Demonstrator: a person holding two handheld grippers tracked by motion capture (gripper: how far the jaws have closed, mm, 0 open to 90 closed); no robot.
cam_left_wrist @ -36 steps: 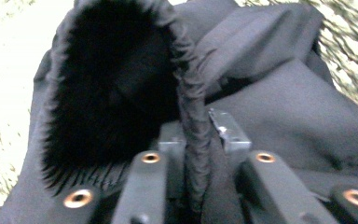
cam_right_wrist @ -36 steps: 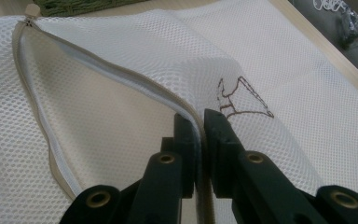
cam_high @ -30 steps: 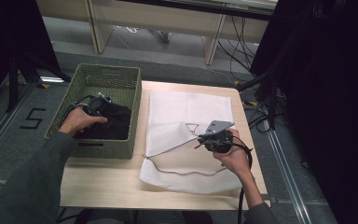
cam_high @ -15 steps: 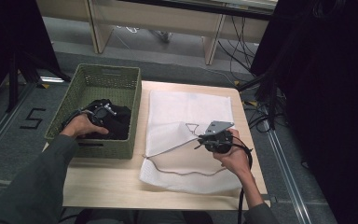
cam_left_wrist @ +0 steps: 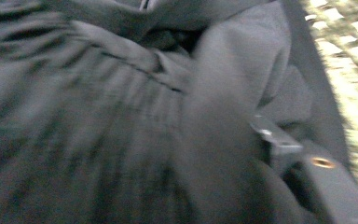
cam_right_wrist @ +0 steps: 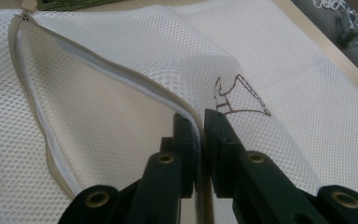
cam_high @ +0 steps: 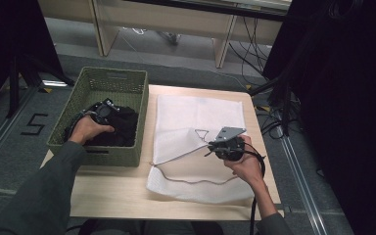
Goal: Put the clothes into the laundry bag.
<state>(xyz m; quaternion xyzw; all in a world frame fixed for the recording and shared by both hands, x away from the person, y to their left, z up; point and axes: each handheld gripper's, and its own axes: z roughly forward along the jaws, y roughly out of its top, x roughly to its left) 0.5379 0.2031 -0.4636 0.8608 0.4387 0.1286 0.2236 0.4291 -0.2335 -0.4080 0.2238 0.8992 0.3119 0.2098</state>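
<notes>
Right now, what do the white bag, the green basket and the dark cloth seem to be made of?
Bag: white synthetic-looking mesh, honeycomb holes, beige zipper.
Basket: probably matte green plastic, woven-look perforated walls.
Cloth: soft black fabric, folds; fibre unclear.

Your white mesh laundry bag [cam_high: 196, 122] lies flat just beside the green basket [cam_high: 122, 81], on its right, its zipper open in a long curve and the upper zipper edge [cam_right_wrist: 121, 74] lifted off the lower layer. Your black garment [cam_high: 120, 125] sits crumpled inside that basket, folds bunched and creased
</notes>
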